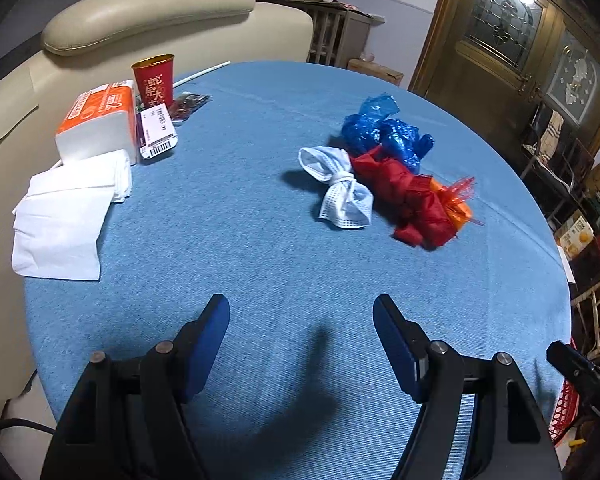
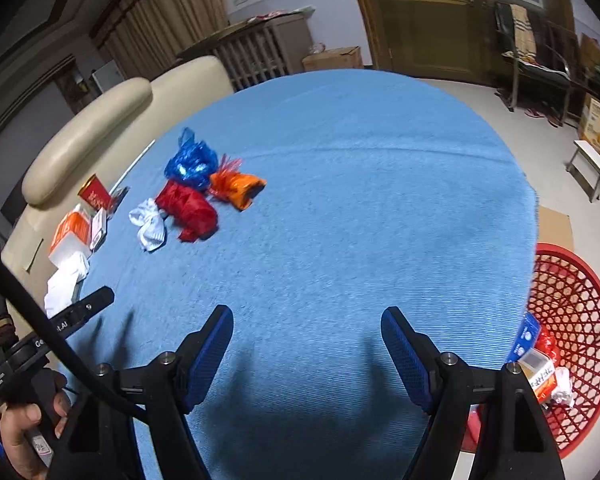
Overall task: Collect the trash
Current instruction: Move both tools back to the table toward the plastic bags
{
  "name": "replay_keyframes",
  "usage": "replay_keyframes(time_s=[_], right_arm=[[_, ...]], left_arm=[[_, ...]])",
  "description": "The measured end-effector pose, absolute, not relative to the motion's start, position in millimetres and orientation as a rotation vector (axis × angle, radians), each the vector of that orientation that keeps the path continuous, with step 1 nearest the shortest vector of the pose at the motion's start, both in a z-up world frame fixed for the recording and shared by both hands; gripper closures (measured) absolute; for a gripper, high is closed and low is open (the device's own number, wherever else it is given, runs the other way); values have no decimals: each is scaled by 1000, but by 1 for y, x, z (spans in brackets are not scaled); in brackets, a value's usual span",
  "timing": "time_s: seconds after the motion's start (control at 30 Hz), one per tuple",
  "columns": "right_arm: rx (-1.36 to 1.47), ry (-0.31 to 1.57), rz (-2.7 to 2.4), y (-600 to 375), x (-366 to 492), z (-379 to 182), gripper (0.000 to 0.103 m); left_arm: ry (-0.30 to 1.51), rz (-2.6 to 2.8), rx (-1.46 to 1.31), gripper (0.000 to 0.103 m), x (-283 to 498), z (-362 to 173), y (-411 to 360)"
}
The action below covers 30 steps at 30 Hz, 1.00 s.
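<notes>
A heap of trash lies on the blue tablecloth [image 1: 260, 240]: a knotted white face mask [image 1: 340, 188] [image 2: 150, 224], a crumpled red bag [image 1: 412, 200] [image 2: 188, 210], a blue bag [image 1: 384, 128] [image 2: 190, 160] and an orange wrapper [image 1: 456, 204] [image 2: 238, 186]. My left gripper [image 1: 300, 312] hovers open over bare cloth, short of the heap. My right gripper [image 2: 306, 322] is open too, with nothing between its fingers, far from the heap. A red mesh basket [image 2: 572, 320] with some trash in it stands on the floor at the table's right edge.
At the table's left sit a tissue pack [image 1: 98, 120], loose tissues [image 1: 68, 216], a red paper cup [image 1: 154, 80], a labelled packet [image 1: 158, 130] and a dark wrapper [image 1: 188, 104]. A cream sofa [image 1: 148, 12] backs the table. A person's hand [image 2: 24, 432] holds the left gripper's handle.
</notes>
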State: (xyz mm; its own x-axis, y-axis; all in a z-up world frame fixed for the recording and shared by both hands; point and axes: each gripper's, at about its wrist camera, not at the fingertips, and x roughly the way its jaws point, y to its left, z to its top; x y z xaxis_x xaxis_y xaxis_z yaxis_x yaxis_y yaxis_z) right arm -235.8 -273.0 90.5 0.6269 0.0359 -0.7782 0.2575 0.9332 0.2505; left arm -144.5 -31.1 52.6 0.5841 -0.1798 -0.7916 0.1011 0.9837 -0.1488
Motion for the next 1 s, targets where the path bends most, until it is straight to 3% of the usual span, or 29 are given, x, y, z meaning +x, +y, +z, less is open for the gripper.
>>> replay_keyframes(time_s=[0.4,1.0], right_arm=[[301,969,-107,-262,-220,71,23],[145,923,3,-215,-155,86,23]], left_arm=[[928,-132,-82,28,-142,46,-26],[936,-81,-70,28,-132,34,-12]])
